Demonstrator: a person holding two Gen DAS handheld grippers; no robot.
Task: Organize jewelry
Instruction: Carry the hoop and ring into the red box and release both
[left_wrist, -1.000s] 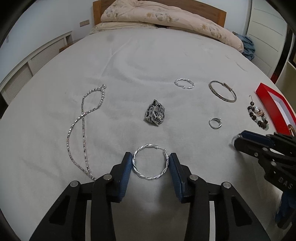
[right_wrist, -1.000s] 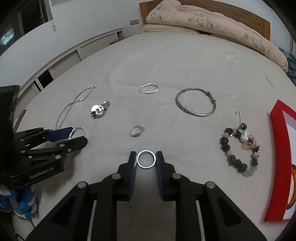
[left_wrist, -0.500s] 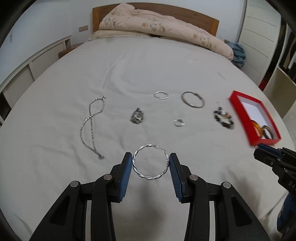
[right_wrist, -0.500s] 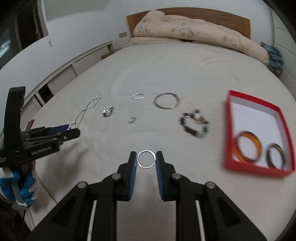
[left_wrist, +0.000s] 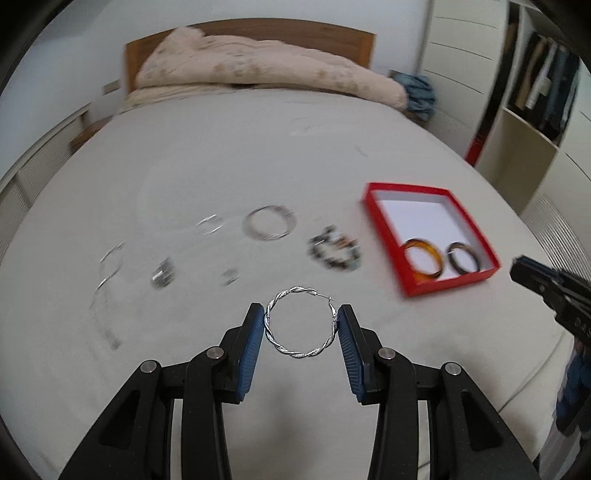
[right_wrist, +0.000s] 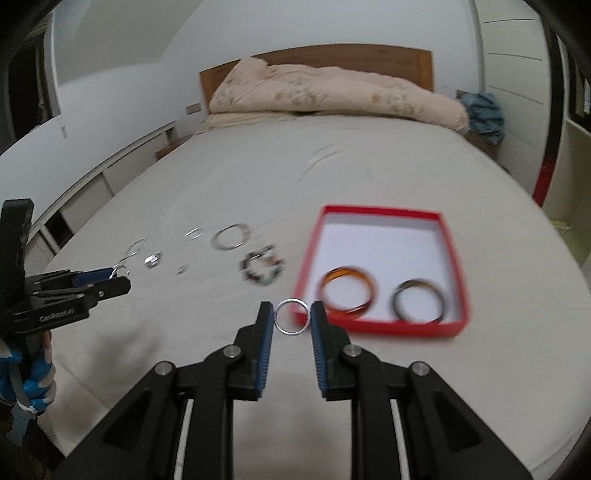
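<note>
2 grippers now carry 1 piece each, both lifted clear of the bed (left_wrist: 258, 155). the left gripper (left_wrist: 301, 326) is clamped across a twisted hoop (left_wrist: 301, 322); the right gripper (right_wrist: 292, 316) is pinched narrow on a small ring (right_wrist: 292, 316). over the last second both have risen and swung from the loose pile toward the red box (right_wrist: 452, 258), which now sits just past the ring in the right view. an amber bangle (right_wrist: 347, 291) and a dark bangle (right_wrist: 419, 304) already lie inside. 6 blurred pieces remain on the sheet, a beaded bracelet (left_wrist: 334, 253) nearest the box. judging by this, both drops come next.
</note>
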